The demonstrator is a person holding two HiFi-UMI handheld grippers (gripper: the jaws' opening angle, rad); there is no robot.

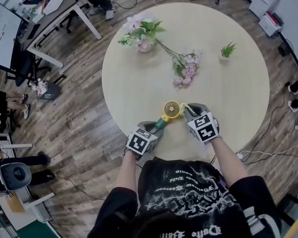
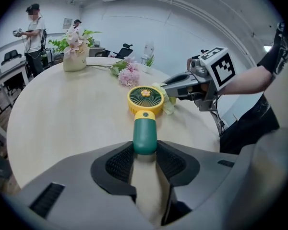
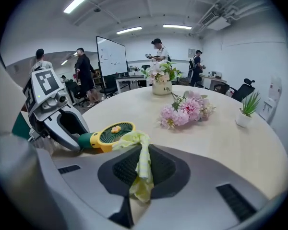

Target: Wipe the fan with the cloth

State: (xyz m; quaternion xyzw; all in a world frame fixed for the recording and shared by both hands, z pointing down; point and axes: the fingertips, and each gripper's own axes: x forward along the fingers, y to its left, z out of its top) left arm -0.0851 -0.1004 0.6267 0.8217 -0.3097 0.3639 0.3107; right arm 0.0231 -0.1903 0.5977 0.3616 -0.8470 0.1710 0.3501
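At the near edge of a round, pale wooden desk (image 1: pixel 228 93), the left tool (image 2: pixel 145 150) clamps the green handle of a small handheld fan (image 2: pixel 145 99), whose round yellow grille faces up. The right tool (image 3: pixel 142 153) is closed on a pale yellow-green cloth (image 3: pixel 144 169), and the cloth's free end drapes against the rim of the fan's head. Farther across the desk are a loose spray of pink flowers (image 1: pixel 186 68), a vase of blossoms (image 1: pixel 141 36) and a small potted plant (image 1: pixel 227 51).
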